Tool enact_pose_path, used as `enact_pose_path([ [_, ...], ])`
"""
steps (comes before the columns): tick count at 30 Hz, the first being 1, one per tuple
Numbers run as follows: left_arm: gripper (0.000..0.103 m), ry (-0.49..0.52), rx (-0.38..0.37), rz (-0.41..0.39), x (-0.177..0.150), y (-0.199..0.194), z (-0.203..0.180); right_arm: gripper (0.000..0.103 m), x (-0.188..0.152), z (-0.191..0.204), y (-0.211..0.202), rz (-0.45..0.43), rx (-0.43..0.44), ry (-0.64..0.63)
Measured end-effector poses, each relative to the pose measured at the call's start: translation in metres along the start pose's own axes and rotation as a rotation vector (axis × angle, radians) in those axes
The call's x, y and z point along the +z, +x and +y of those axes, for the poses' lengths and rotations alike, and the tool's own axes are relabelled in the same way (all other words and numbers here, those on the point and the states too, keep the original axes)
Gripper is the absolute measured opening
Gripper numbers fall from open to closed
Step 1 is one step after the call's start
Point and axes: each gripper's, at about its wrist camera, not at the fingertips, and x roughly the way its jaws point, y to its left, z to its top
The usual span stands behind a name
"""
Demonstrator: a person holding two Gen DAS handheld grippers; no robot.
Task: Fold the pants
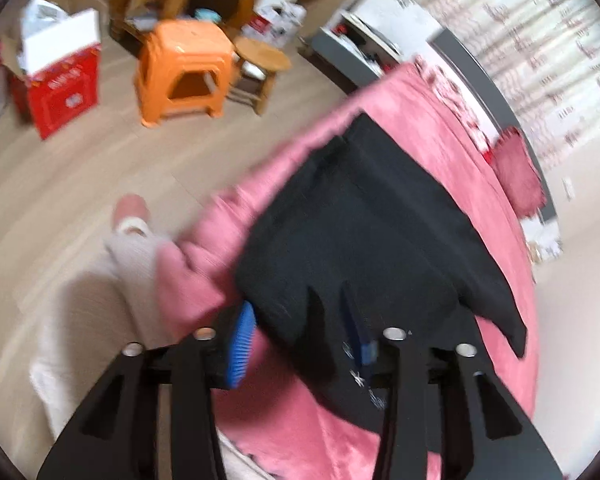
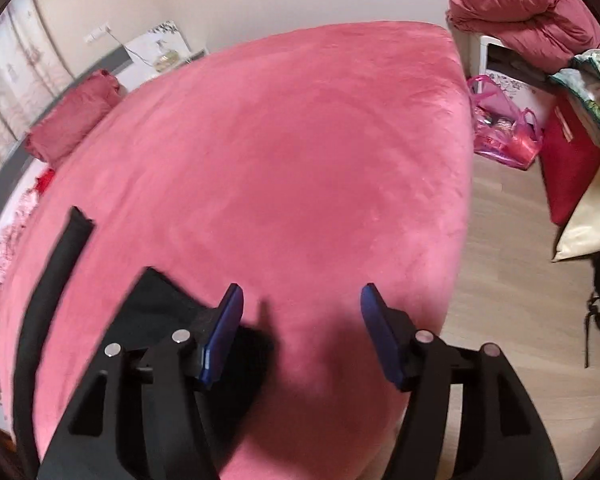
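Spreading both grippers wide, we hover: left gripper (image 1: 300, 332) over the pants (image 1: 364, 232), perhaps touching cloth, right gripper (image 2: 302, 328) above bare bed (image 2: 300, 140), ready to grab.

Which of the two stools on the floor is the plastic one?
The orange stool, tall and moulded, with an arched cutout. The round wooden stool beside it is lower and brown.

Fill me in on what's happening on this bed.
A person with a gripper in each hand is folding black pants on a pink bed. The left gripper sits at the pants' near edge, fabric between its blue pads, though blur hides whether it is clamped. The right gripper hangs open over bare bedspread, holding nothing.
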Motion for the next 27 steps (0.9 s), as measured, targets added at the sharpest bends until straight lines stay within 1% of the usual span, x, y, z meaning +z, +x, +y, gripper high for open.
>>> enact_pose_path([
  [1,0.059,-0.021,0.025,-0.039,0.003,-0.006,0.005,0.066,-0.006,0.015,-0.004,-0.006,0.026,-0.05],
  [2,0.064,-0.041,0.046,-0.078,0.005,-0.013,0.009,0.071,-0.015,0.023,-0.008,-0.011,0.047,-0.088],
  [4,0.066,-0.064,0.059,-0.121,0.01,-0.021,0.014,0.075,-0.037,0.063,-0.018,-0.008,0.12,-0.208],
  [5,0.072,-0.068,0.062,-0.139,0.012,-0.025,0.015,0.078,-0.053,0.088,-0.021,0.007,0.169,-0.284],
  [6,0.076,-0.065,0.066,-0.155,0.014,-0.028,0.013,0.082,-0.065,0.103,-0.022,0.023,0.205,-0.329],
  [7,0.083,-0.059,0.066,-0.166,0.014,-0.029,0.01,0.084,-0.08,0.122,-0.022,0.051,0.255,-0.38],
  [8,0.086,-0.041,0.06,-0.178,0.014,-0.03,0.005,0.086,-0.095,0.14,-0.022,0.084,0.304,-0.424],
  [9,0.086,-0.027,0.057,-0.18,0.013,-0.03,-0.001,0.087,-0.109,0.155,-0.022,0.111,0.341,-0.459],
  [11,0.091,0.029,0.052,-0.159,0.011,-0.022,-0.016,0.089,-0.131,0.175,-0.021,0.139,0.382,-0.512],
  [12,0.091,0.06,0.045,-0.145,0.009,-0.017,-0.023,0.091,-0.146,0.19,-0.021,0.153,0.395,-0.555],
  [16,0.091,0.169,0.035,-0.081,0.0,0.006,-0.05,0.092,-0.179,0.219,-0.016,0.175,0.4,-0.642],
  [19,0.093,0.239,0.031,-0.034,-0.009,0.027,-0.07,0.101,-0.2,0.228,-0.024,0.137,0.414,-0.705],
  [21,0.093,0.269,0.025,-0.003,-0.014,0.042,-0.083,0.101,-0.211,0.24,-0.028,0.087,0.42,-0.772],
  [23,0.093,0.281,0.024,0.023,-0.016,0.056,-0.094,0.101,-0.224,0.252,-0.025,0.048,0.398,-0.851],
  [26,0.093,0.283,0.036,0.054,-0.011,0.074,-0.108,0.101,-0.245,0.266,-0.007,0.057,0.329,-0.937],
  [27,0.093,0.28,0.036,0.059,-0.008,0.078,-0.111,0.101,-0.249,0.268,-0.004,0.057,0.323,-0.944],
])
